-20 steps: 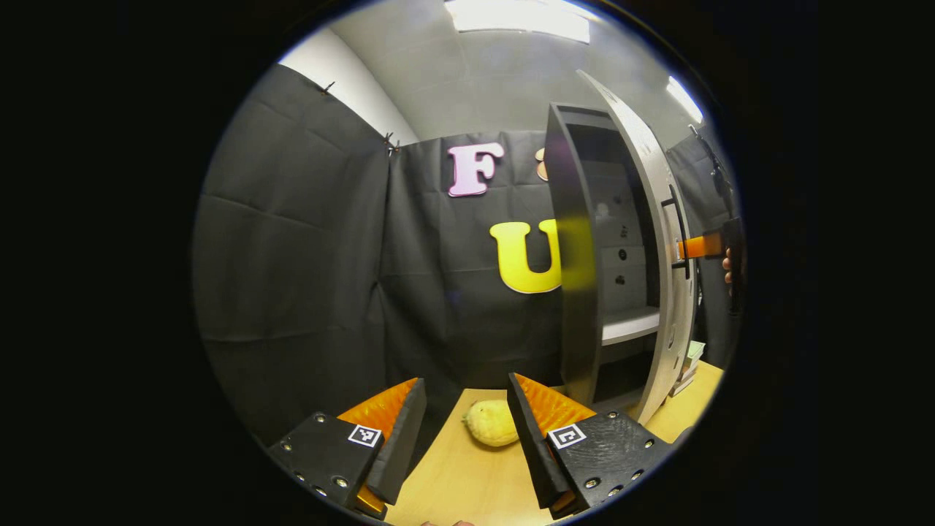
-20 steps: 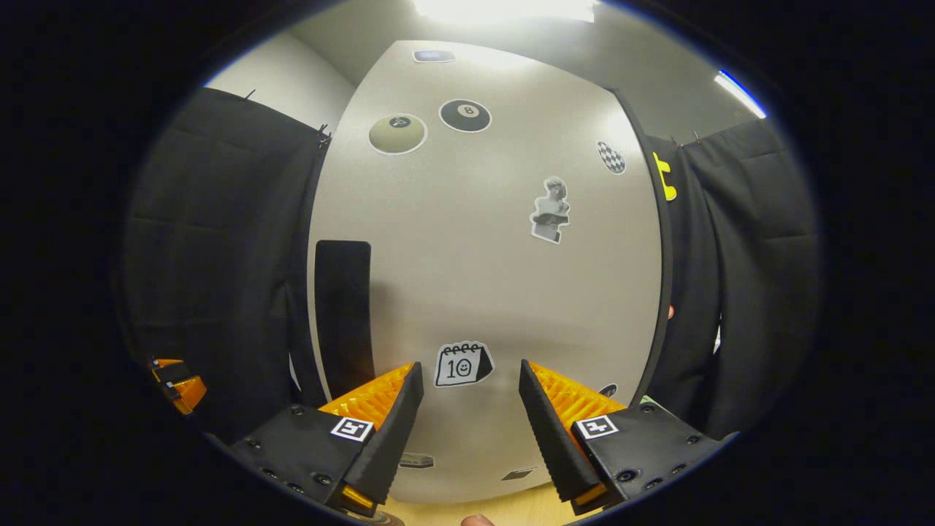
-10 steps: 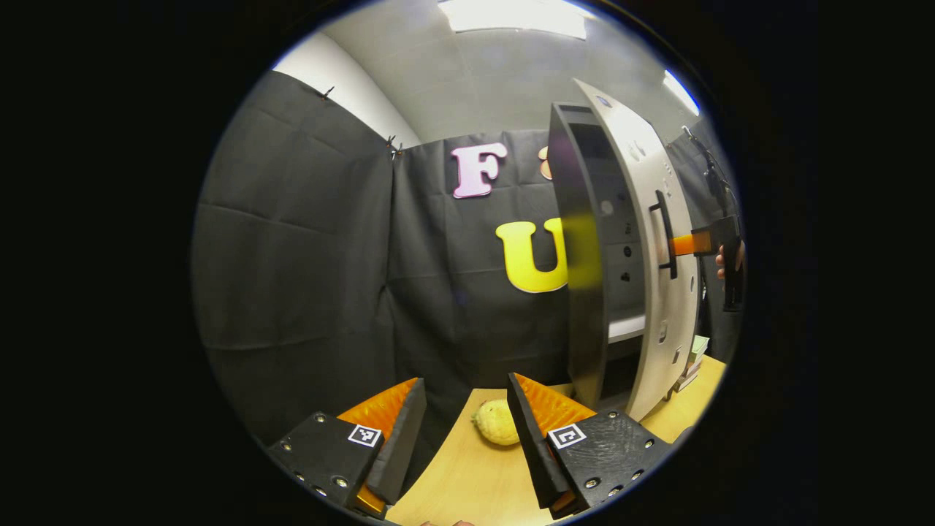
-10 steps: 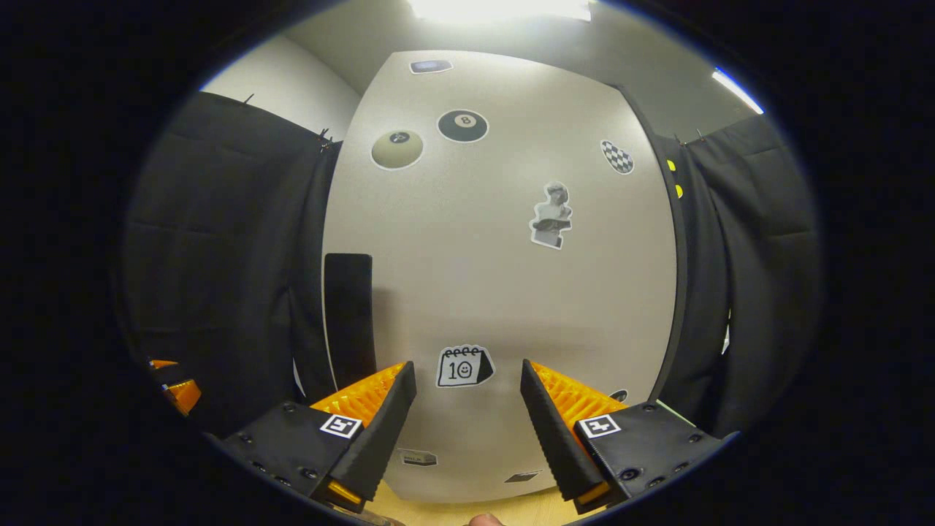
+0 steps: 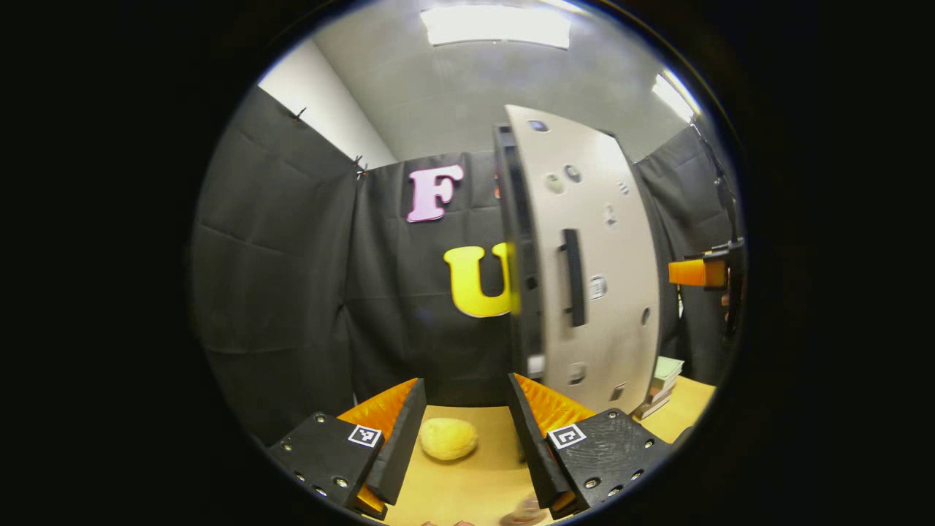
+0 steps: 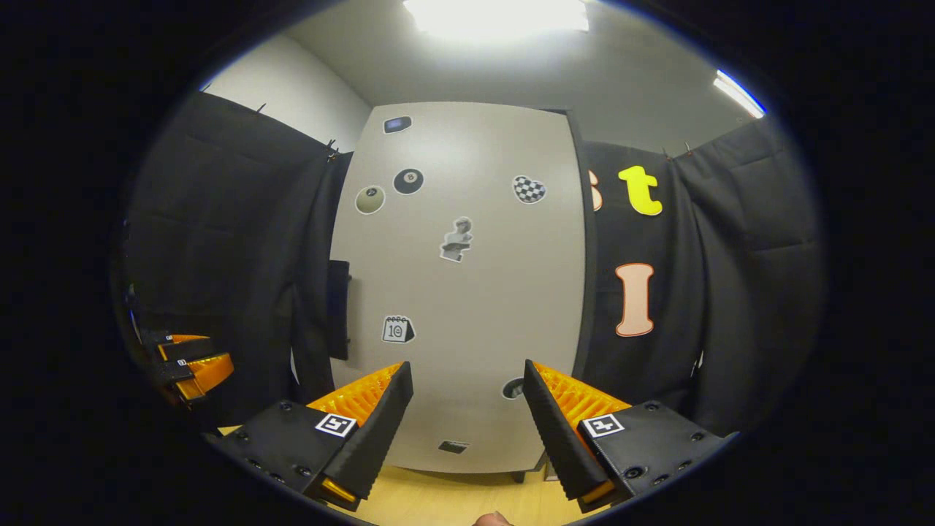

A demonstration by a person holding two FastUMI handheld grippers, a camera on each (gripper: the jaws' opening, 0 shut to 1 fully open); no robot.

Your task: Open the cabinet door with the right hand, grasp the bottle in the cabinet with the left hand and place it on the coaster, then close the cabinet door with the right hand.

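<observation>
Cabinet door (image 6: 460,285) sits flush on the cabinet, interior hidden; flat grey panel with stickers and a black bar handle (image 5: 573,277) at its left edge. Right gripper (image 6: 464,416) faces it, fingers spread wide, holding nothing, clear of the panel. Left gripper (image 5: 464,431) fingers also spread, empty, above the wooden bench (image 5: 467,489). Bumpy yellow lemon-like fruit (image 5: 448,438) lies near the bench's back edge.
</observation>
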